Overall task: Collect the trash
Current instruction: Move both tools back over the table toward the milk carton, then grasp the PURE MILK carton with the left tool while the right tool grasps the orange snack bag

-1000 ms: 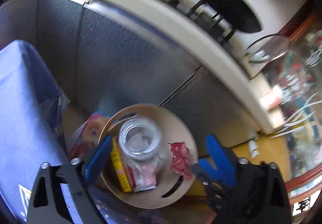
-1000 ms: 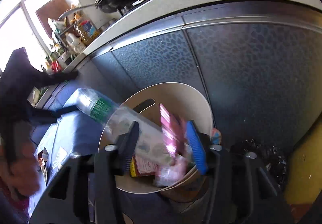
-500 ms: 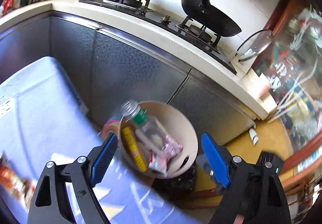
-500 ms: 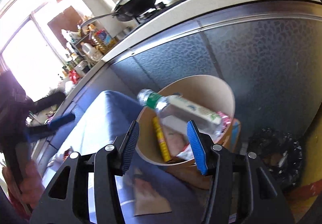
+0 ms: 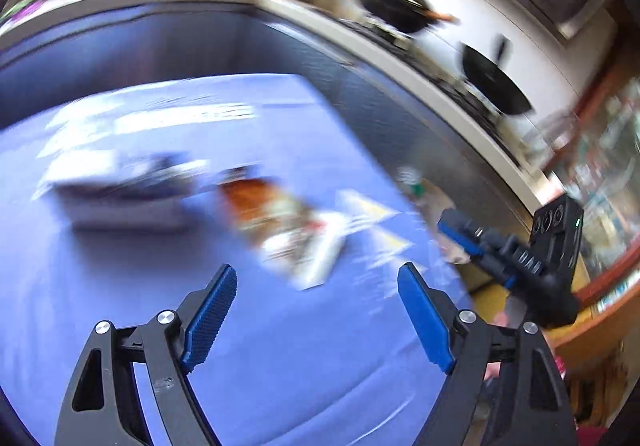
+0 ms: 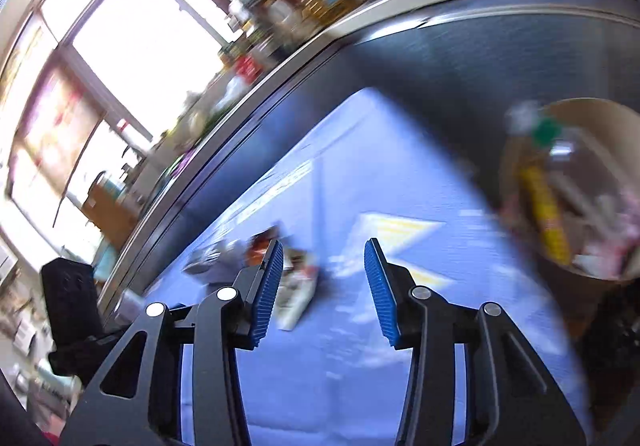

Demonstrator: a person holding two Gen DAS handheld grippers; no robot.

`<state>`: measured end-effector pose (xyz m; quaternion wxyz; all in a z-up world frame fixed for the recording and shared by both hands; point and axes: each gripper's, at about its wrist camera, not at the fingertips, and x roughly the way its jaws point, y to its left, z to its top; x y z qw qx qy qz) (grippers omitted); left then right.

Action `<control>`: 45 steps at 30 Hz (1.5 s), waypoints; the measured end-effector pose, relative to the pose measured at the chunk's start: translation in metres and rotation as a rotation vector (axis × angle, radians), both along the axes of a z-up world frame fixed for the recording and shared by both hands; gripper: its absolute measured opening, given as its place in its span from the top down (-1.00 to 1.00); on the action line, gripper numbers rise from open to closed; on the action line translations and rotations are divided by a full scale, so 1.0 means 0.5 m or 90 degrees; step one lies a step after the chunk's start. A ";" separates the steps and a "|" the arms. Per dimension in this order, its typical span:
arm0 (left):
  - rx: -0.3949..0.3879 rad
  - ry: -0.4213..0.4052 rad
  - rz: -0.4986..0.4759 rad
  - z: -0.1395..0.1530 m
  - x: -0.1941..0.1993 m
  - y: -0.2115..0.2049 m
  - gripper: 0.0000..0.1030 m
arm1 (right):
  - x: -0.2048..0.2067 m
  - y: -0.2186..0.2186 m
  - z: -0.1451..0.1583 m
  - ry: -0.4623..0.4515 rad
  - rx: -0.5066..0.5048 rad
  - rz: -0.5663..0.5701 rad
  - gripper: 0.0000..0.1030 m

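- Your left gripper (image 5: 316,316): jaws spread wide, nothing between the blue pads. It hangs over the blue tablecloth (image 5: 120,306).
- Ahead of the L pads, slightly left of centre: a crumpled snack wrapper (image 5: 280,221), orange-brown and white, flat on the cloth (heavy motion blur, print unreadable).
- Further ahead-left of L: a grey-white blurred object (image 5: 120,197) on the cloth; can't tell what it is.
- Your right gripper (image 6: 324,294): jaws apart, narrower gap than L, holding nothing. Also above the cloth.
- Same wrapper (image 6: 288,278) sits just ahead of R's left pad, partly hidden behind it.
- Far right of R, off the cloth's edge: round beige bin (image 6: 592,105) beside the grey cabinet front (image 6: 500,57). Inside: clear bottle w/ green label (image 6: 548,133), neck toward the rim; yellow stick pack (image 6: 544,205); pinkish wrappers (blurred).
- R unit shows in the L view, right of L's right pad (image 5: 520,258), near the table edge.
- Counter w/ pans (image 5: 492,81) behind, beyond the cabinet.
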<state>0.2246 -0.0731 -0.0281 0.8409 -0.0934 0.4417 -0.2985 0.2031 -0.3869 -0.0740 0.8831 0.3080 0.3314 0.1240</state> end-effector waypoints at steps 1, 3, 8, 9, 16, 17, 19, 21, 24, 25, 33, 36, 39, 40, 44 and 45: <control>-0.007 0.014 0.026 -0.011 0.004 0.045 -0.60 | 0.036 0.040 0.004 0.007 -0.004 0.030 0.20; -0.035 0.048 0.079 -0.031 0.014 0.125 -0.60 | 0.116 0.126 0.005 0.029 -0.010 0.081 0.20; -0.094 0.085 0.167 -0.053 0.019 0.271 -0.60 | 0.266 0.295 -0.010 0.090 -0.054 0.143 0.20; -0.100 0.085 0.177 -0.053 0.018 0.289 -0.60 | 0.284 0.313 -0.017 0.103 -0.057 0.149 0.20; -0.132 0.086 0.217 -0.066 0.036 0.372 -0.63 | 0.206 0.440 -0.059 0.162 0.083 0.284 0.20; -0.134 0.089 0.220 -0.069 0.043 0.379 -0.63 | 0.177 0.462 -0.053 0.145 0.057 0.303 0.20; -0.136 0.090 0.226 -0.068 0.058 0.389 -0.65 | 0.116 0.483 -0.041 0.107 0.021 0.320 0.20; -0.124 0.086 0.236 -0.064 0.071 0.391 -0.76 | 0.073 0.479 -0.042 0.097 0.008 0.316 0.20; -0.095 0.095 0.236 -0.058 0.107 0.379 -0.77 | 0.029 0.444 -0.041 0.074 -0.045 0.282 0.20; -0.080 0.094 0.234 -0.055 0.119 0.369 -0.77 | 0.023 0.428 -0.044 0.075 -0.050 0.270 0.20; 0.021 0.097 0.253 -0.078 0.161 0.323 -0.77 | -0.039 0.253 -0.040 0.047 -0.075 0.112 0.20; 0.061 0.097 0.249 -0.094 0.163 0.298 -0.70 | -0.044 0.183 -0.048 0.054 -0.069 0.045 0.18; 0.086 0.096 0.246 -0.105 0.164 0.283 -0.49 | -0.031 0.125 -0.060 0.064 -0.048 -0.012 0.04; 0.100 0.083 0.247 -0.106 0.160 0.281 -0.31 | -0.024 0.109 -0.065 0.066 -0.047 -0.027 0.01; 0.100 0.069 0.213 -0.102 0.142 0.282 -0.11 | 0.027 0.073 -0.088 0.078 -0.047 -0.049 0.01; 0.103 0.065 0.205 -0.100 0.134 0.282 -0.06 | 0.043 0.073 -0.094 0.082 -0.042 -0.049 0.01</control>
